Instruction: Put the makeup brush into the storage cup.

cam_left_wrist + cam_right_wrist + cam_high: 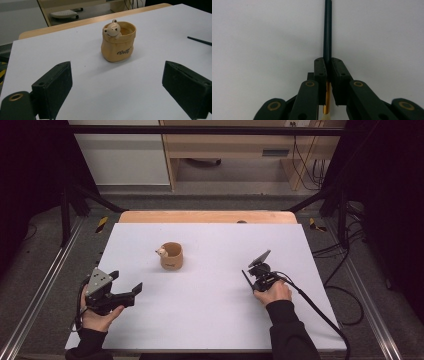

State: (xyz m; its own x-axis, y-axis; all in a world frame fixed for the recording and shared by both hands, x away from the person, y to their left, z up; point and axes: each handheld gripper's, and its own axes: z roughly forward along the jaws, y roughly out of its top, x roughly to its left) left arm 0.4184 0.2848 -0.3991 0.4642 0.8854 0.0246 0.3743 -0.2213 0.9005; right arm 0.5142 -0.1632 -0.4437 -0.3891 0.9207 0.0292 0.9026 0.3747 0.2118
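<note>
A tan sack-shaped pot [171, 256] with a small bear figure on its rim stands upright a little left of the middle of the white table top [200, 315]. In the left gripper view the pot [118, 45] stands ahead of my left gripper [117, 83], well clear of its jaws. My left gripper [126, 281] is at the front left, open and holding nothing. My right gripper [257, 279] at the right is shut on a dark pencil [327, 27], which points away along the jaws. My right gripper [327, 62] holds it near its gold ferrule and pale eraser end.
The pencil's tip [200, 40] juts in at the right of the left gripper view. A wooden table edge [207, 216] runs along the back, with a desk on the floor beyond. Metal rails flank both sides, and cables [345, 295] trail on the floor at the right.
</note>
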